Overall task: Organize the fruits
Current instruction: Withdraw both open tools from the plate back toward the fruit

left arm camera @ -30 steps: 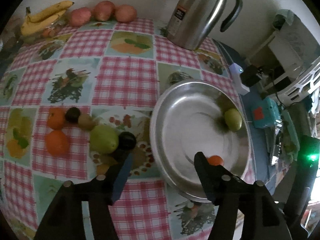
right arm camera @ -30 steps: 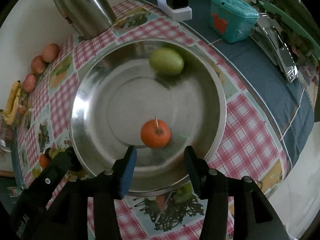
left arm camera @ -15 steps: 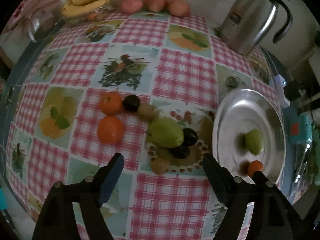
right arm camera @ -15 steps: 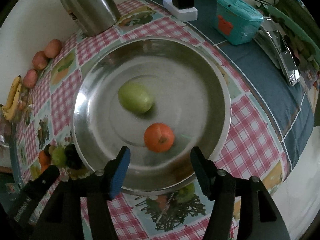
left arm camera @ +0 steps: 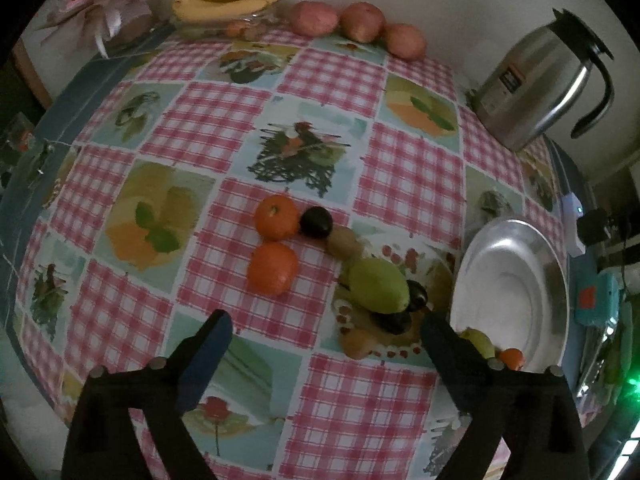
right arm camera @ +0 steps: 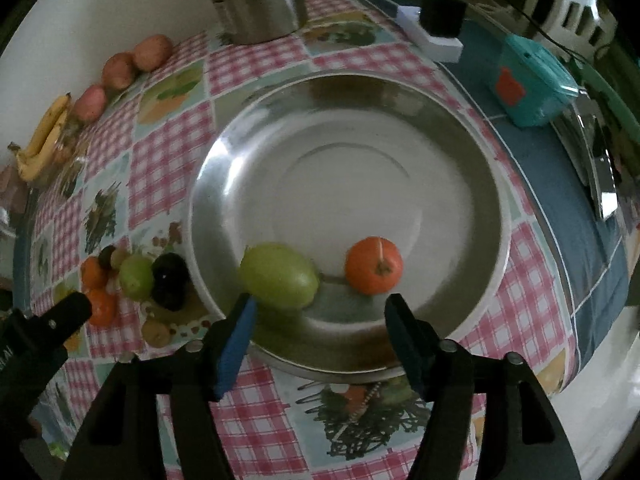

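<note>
The step in hand is judged to be the transfer of loose fruit from the checked, fruit-printed bench [left arm camera: 408, 184] into the round stainless-steel bowl [right arm camera: 472, 184]. Two pieces already lie in the bowl near its front wall: one oval green fruit [right arm camera: 279, 276] and one small orange fruit with a stalk [right arm camera: 374, 265], apart from each other.

The left gripper [left arm camera: 324, 338] is held above the bench with its fingers spreading wide and nothing between them. The right gripper [right arm camera: 318, 320] is held over the bowl's near rim, its fingers also parting and empty.

Still on the bench, clustered just beside the bowl, are counted two round orange citrus fruits [left arm camera: 273, 268], one large green pear-shaped fruit [left arm camera: 378, 286], three dark plum-like fruits [left arm camera: 316, 222] and two brown kiwi-like fruits [left arm camera: 344, 242].

The next move is judged to call for the left gripper to be lowered over one piece of the cluster, closed gently so the neighbours are not rolled, then carried to the bowl.
</note>
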Available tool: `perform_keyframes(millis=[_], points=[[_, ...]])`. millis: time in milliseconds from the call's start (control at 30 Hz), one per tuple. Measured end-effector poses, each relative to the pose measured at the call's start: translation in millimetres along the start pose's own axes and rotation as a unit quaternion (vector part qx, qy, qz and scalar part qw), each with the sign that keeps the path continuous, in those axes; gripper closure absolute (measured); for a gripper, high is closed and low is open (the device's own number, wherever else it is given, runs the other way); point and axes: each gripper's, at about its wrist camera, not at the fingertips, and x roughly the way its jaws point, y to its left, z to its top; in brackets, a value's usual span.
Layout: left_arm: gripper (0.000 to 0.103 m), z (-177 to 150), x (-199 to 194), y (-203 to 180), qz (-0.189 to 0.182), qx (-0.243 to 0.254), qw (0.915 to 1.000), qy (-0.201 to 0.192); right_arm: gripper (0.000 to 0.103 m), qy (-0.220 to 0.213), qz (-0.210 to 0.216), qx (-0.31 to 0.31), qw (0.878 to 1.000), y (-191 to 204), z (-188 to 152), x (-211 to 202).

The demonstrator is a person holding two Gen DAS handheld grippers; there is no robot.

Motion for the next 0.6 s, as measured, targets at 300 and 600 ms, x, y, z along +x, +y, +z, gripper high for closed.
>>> perform_keyframes(millis=[300, 600], points=[[0.0, 3.8, -5.6, 6.8, 0.024, 0.019, 0.999, -0.034, 0.015, -0.025, 0.008, -0.038, 0.999, 13.3, -0.1, -5.4], [0.0, 7.2, -20.6, 5.8, 0.033, 0.069, 0.994, -0.078, 0.013, -0.057, 0.043, -0.045, 0.996, 21.4, 1.2, -10.8]])
